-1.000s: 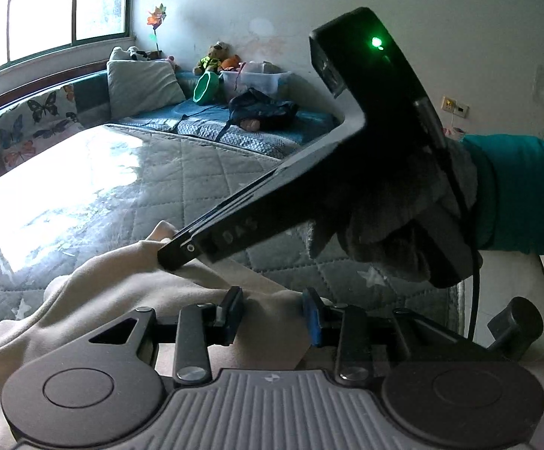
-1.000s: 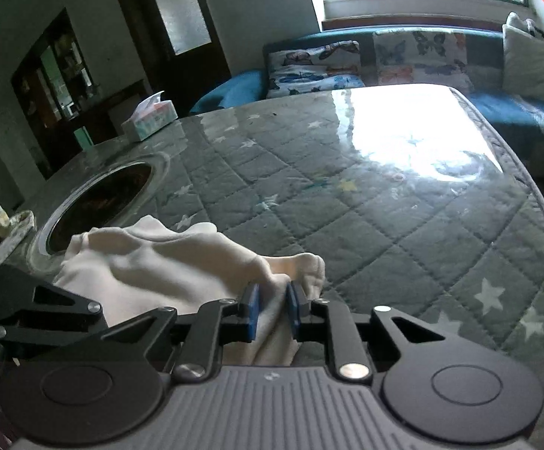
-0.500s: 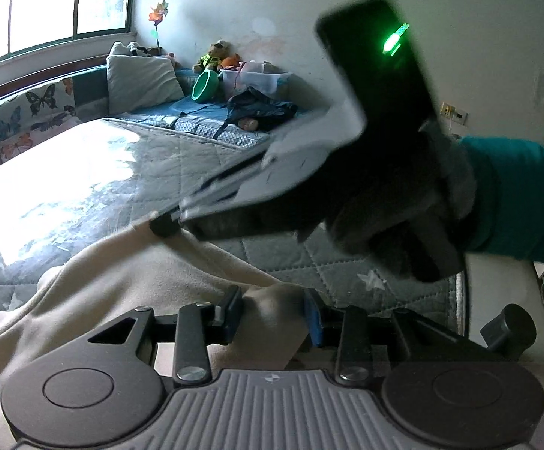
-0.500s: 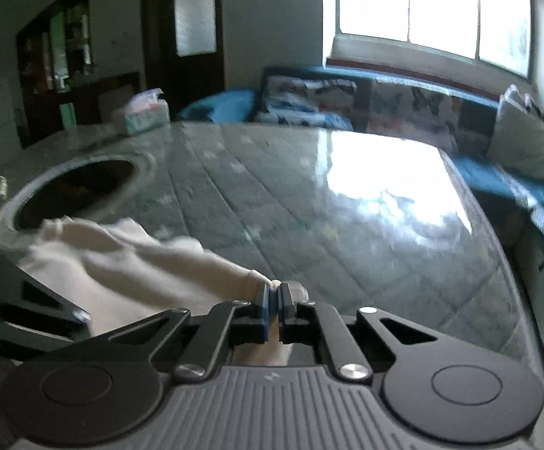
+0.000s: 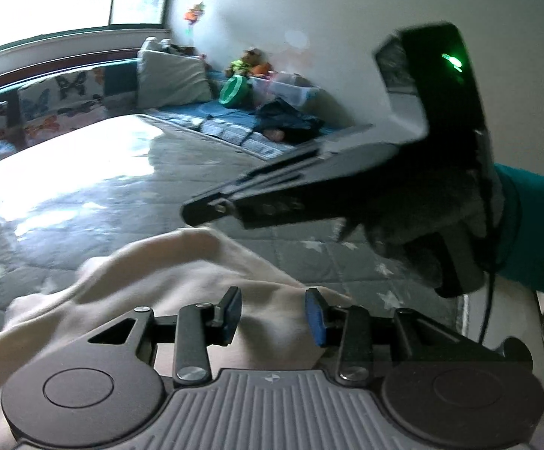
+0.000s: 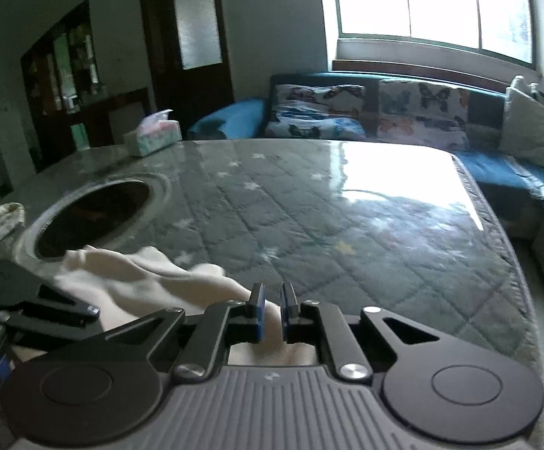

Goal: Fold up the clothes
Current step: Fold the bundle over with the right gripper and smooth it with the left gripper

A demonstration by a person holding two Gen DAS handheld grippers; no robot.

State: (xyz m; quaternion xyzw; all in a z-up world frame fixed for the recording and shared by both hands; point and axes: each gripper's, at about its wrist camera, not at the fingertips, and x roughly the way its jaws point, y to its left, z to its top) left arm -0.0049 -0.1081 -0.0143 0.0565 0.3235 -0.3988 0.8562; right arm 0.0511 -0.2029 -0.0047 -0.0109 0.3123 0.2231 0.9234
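Cream cloth, the garment (image 5: pixel 182 262), lies bunched on the quilted table cover (image 6: pixel 346 225), near the edge closest to us, w/ one end trailing toward the round hole (image 6: pixel 92 213) in the tabletop.

Our right gripper (image 6: pixel 270 313) has its tongs narrow, pinched on a fold of the garment; fabric shows between the blue pads. Our left gripper (image 5: pixel 272 315) has its tongs partway apart, cloth under and between them, but the pads don't press on it, so no hold there as far as we can see.

Risks from here, as we judge it:
- Right pinch looks thin, prob. only an edge. A quick lift could let it slip out.
- If we lift w/ the right alone, the rest stays heaped and the fold comes out crooked.
- Left tongs closing where they are may grab several layers at once & lock in the wrinkles.
- Trailing end could drop into the hole if we drag that way.
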